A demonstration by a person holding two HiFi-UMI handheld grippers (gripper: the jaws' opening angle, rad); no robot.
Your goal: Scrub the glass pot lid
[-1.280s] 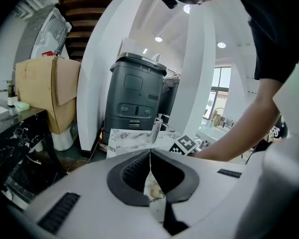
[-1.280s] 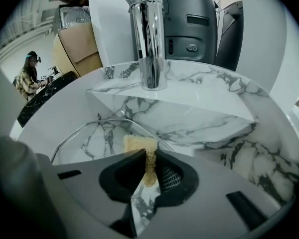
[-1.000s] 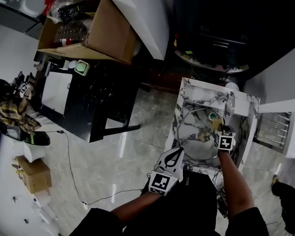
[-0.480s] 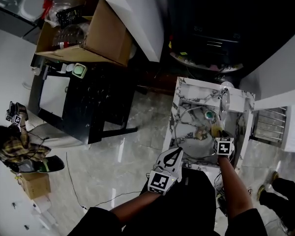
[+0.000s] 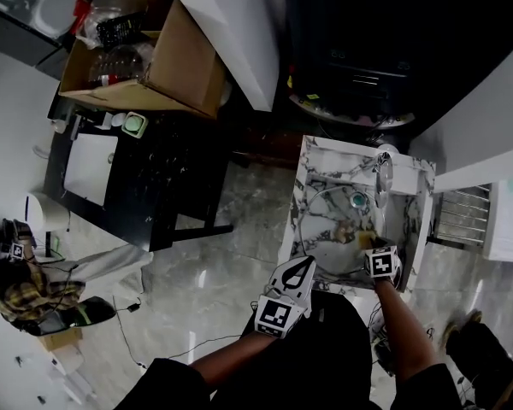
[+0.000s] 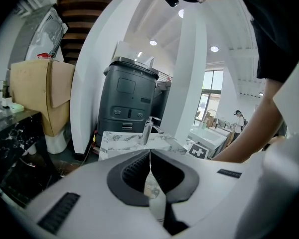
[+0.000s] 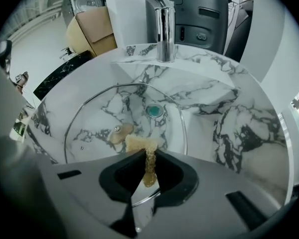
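Your right gripper (image 7: 149, 156), clamped on the sponge (image 7: 138, 143), has pulled back from the drain (image 7: 154, 111) toward the sink's (image 7: 239, 133) near edge, one scrubbing stroke over the lid (image 7: 94, 118); your left gripper (image 6: 150, 156) idles closed and empty.

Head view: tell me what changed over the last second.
The right gripper drew the sponge back across the lid, away from the drain toward the near edge of the sink. Its jaws stayed shut on the sponge; the left gripper stayed shut and empty beside that edge.
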